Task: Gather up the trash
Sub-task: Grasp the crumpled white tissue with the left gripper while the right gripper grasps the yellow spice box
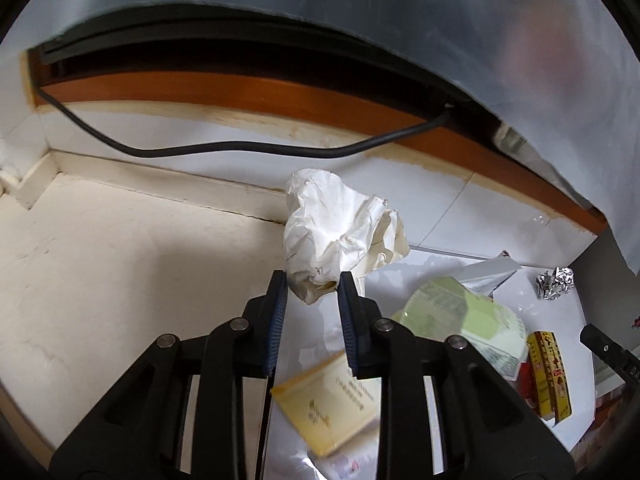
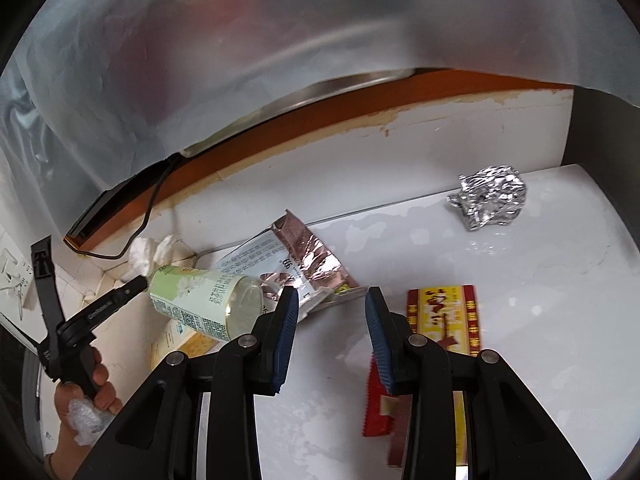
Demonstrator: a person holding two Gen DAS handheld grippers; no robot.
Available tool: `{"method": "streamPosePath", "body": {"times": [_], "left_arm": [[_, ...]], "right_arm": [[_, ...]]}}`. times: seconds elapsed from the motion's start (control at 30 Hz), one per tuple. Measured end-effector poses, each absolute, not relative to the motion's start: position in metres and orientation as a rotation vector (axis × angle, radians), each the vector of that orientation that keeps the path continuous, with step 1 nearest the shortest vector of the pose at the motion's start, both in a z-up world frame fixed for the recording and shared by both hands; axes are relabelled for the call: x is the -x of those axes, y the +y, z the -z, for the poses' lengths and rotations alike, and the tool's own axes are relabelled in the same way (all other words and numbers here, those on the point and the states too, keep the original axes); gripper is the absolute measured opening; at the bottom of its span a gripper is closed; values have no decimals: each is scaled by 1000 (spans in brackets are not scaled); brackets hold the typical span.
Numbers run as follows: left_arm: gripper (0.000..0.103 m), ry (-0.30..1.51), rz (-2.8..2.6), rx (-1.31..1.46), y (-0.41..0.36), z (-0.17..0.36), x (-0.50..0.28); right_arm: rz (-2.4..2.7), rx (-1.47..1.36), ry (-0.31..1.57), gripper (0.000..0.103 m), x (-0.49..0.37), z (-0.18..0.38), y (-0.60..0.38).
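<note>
The left tongs [image 1: 312, 284] pinch a crumpled ball of paper [image 1: 340, 228] by its lower end, so most of the ball stands beyond the tips, lifted clear of the counter [image 1: 460, 252]. It looks light and soft; it will crush rather than slip, and a fold near the middle would likely hold more surely than this tail.

The right tongs [image 2: 332, 300] are partly spread with nothing between them. Just past their left tip lie a foil packet [image 2: 296, 256] and a green cup [image 2: 200, 304] on its side; a red and yellow box [image 2: 444, 312] sits just right, and a foil ball [image 2: 490, 196] well beyond.
</note>
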State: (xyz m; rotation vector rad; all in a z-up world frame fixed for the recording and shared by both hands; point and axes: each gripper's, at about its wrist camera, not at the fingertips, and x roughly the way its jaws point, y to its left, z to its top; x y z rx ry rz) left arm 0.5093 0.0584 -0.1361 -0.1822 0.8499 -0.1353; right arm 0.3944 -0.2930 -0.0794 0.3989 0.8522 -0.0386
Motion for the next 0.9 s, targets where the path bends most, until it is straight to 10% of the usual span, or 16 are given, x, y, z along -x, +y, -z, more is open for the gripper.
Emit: {"method": "streamPosePath", "body": {"times": [0.5,0.9], "left_arm": [[22,833,74,246,59,106,-428],[22,862,74,291,73,66,-359]], "right_arm": [[112,-427,895,35,-357,83,-349],[73,-329,1000,68,-348,114,-336]]}}
